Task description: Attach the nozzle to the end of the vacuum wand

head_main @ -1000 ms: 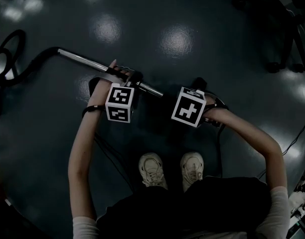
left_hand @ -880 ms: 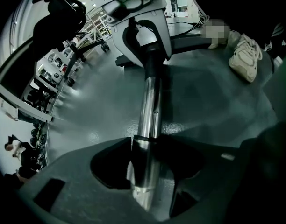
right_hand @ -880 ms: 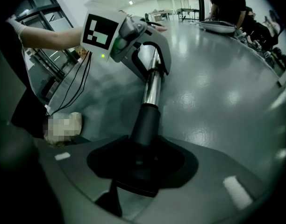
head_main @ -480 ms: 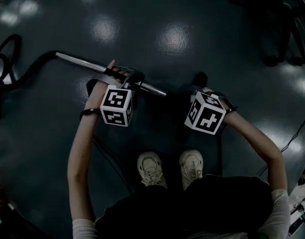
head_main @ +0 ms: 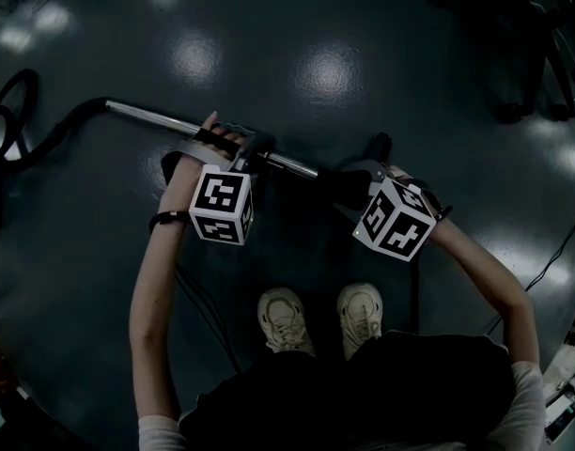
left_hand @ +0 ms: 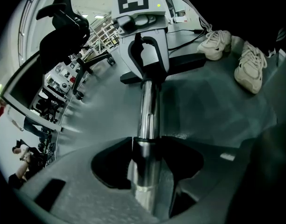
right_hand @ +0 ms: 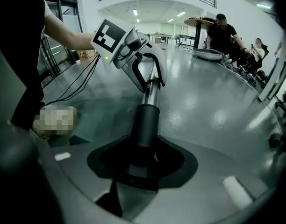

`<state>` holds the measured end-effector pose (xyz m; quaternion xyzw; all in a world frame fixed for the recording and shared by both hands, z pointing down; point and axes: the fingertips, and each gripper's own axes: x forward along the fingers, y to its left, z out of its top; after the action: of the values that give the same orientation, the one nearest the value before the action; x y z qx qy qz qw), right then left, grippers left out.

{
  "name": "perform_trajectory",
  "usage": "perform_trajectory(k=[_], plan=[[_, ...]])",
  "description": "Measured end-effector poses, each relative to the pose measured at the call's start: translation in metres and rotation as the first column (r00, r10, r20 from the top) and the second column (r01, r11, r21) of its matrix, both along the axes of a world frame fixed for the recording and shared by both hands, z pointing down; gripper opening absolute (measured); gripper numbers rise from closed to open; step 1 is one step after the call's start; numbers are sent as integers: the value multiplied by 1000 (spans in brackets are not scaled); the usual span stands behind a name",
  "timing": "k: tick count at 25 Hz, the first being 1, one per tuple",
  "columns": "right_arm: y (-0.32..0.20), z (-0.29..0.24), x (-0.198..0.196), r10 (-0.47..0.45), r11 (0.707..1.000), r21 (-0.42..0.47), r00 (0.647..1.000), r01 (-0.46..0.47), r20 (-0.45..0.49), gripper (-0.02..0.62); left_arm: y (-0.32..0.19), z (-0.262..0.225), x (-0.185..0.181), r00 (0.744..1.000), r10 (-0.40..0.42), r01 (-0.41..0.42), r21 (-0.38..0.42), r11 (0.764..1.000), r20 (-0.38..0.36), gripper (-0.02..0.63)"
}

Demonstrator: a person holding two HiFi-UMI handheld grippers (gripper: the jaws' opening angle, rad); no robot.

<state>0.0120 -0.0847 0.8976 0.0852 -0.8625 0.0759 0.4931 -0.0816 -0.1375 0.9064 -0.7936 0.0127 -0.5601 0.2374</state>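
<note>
Glossy dark floor (head_main: 381, 26) bears two pale shoes (head_main: 286, 319) and cables (head_main: 201, 299).

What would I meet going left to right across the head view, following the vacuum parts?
In order: black hose → metal wand → left gripper, jaws closing on the wand → black nozzle → right gripper, clamped on the nozzle.

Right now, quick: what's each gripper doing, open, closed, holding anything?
Left gripper: jaws closing, clamped on the vacuum wand.
Right gripper: closed on the black nozzle, which meets the wand's end.
</note>
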Motion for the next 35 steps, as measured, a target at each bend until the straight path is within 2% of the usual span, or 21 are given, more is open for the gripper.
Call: perform_trajectory(k=[3,5,8,11,14,19,22,24,26,27,28,29,30,31,32,33,34,35], plan=[[1,-10,-1,34,999,-27,999,-33,42,195,1,-2,2,1000,-1,1,6,1000,-3,204],[0,-14,-3,40,999,-20,999,-40,37,195,1,-2,2,1000,3,-4,17,1000,8,202],[-4,-13,-6,-3,999,34,1000,3,1,195,3,-2,3,1000,-3,3,28,1000,-4,201],[-4,-15,-14,-50,996,79,998,52,-31,195,7,-7,12,998,-22,23,16,1000,-54,201],[-3,-11,-18,-87,993,74,994,92,-62,204,10,-6,18,997,-30,31,4,1000,-70,198],[-3,0,-16,-47,998,32,998,48,-31,202,11,3,22,993,-55,52,-31,998,-101,202],[-9,0,-14,-2,1000,0,1000,2,4,187,7,5,22,990,-102,100,-28,995,-96,206],[-13,-3,-7,40,999,-35,999,-39,23,217,5,-2,17,985,-145,144,-20,989,-93,217],[-15,-9,0,86,994,-71,995,-83,44,218,3,-13,9,968,-211,207,-42,977,-133,232],[-17,-14,2,110,991,-77,992,-105,58,217,-1,-21,3,950,-258,252,-55,966,-177,232],[-22,-20,3,139,988,-74,987,-133,77,203,-7,-32,-4,917,-319,313,-63,948,-238,221],[-30,-27,4,179,983,-65,979,-173,101,156,-18,-45,-12,861,-394,392,-73,917,-321,173],[-42,-35,4,232,973,-53,964,-227,133,103,-31,-63,-19,768,-478,483,-104,869,-426,129],[-55,-43,5,298,954,-43,938,-295,177,73,-44,-82,-25,628,-560,570,-170,804,-541,62],[-70,-52,5,375,926,-41,897,-377,235,29,-56,-101,-30,449,-625,629,-271,729,-639,3],[-85,-62,6,452,887,-50,839,-459,304,8,-65,-118,-33,256,-664,648,-386,657,-702,5],[-98,-74,6,517,844,-70,769,-533,377,8,-71,-130,-35,77,-678,635,-489,599,-731,5],[-108,-88,5,563,802,-89,696,-591,446,8,-73,-140,-37,-73,-671,608,-566,556,-738,5]])
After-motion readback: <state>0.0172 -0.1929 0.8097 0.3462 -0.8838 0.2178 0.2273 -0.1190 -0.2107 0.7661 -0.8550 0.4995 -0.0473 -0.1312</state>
